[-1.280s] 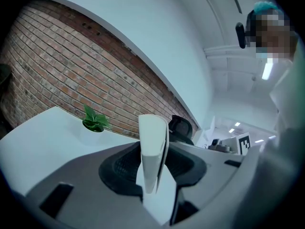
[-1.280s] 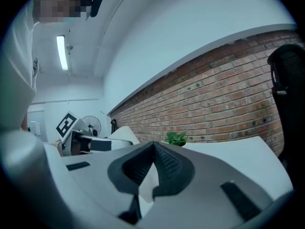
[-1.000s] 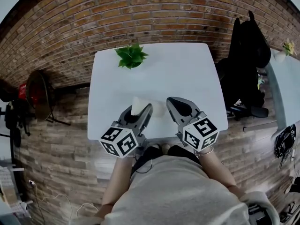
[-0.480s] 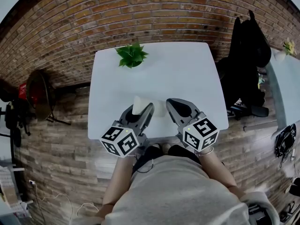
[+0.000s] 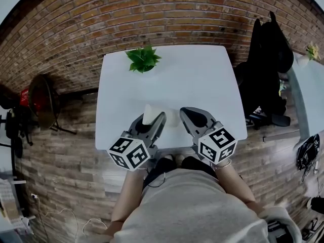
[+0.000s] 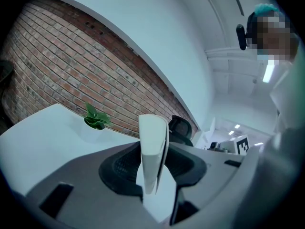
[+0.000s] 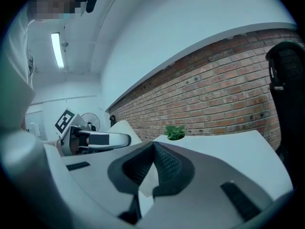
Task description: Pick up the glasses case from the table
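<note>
The glasses case (image 6: 152,147) is grasped edgewise by the left gripper (image 5: 150,119), seemingly for a secure lift. The right gripper (image 7: 152,149), to its right, is clenched on nothing.

We find very little changed. In the head view the plant (image 5: 143,59) now sits a touch higher and further right than a second ago. The table's (image 5: 202,80) far edge rides slightly higher with it. The brick wall (image 5: 152,14) drifts the same way, so the whole picture shifts together rather than any one thing.
</note>
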{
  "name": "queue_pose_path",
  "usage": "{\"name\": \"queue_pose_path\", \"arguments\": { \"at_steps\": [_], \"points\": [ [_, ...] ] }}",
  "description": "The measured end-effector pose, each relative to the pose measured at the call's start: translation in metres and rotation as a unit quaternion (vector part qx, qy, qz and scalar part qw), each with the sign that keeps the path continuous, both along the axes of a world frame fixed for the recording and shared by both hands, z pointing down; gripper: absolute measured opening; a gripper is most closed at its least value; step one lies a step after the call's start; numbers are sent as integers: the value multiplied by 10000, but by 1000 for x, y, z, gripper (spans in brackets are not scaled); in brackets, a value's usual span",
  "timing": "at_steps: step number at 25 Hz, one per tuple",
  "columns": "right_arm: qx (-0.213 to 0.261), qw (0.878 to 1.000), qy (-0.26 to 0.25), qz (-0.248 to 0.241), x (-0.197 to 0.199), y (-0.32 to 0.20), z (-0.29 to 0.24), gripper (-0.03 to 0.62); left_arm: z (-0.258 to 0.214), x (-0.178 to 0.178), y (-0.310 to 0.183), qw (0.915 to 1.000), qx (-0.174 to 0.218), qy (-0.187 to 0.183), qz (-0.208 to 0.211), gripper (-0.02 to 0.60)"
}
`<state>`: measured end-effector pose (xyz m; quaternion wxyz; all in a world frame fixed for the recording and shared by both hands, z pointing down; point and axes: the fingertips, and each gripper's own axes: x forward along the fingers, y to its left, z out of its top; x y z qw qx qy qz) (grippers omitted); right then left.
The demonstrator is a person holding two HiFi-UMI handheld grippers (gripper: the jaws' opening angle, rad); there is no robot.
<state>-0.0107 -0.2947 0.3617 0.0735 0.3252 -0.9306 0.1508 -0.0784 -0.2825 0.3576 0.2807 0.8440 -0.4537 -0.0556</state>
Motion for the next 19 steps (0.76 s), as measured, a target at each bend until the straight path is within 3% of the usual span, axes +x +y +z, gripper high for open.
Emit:
{"name": "queue_pose_path", "arguments": {
  "at_steps": [19],
  "points": [
    [-82,9994,187,-273,-14,16,9,-2,4,-7,11,10000,-48,38,-13,149]
  ]
}}
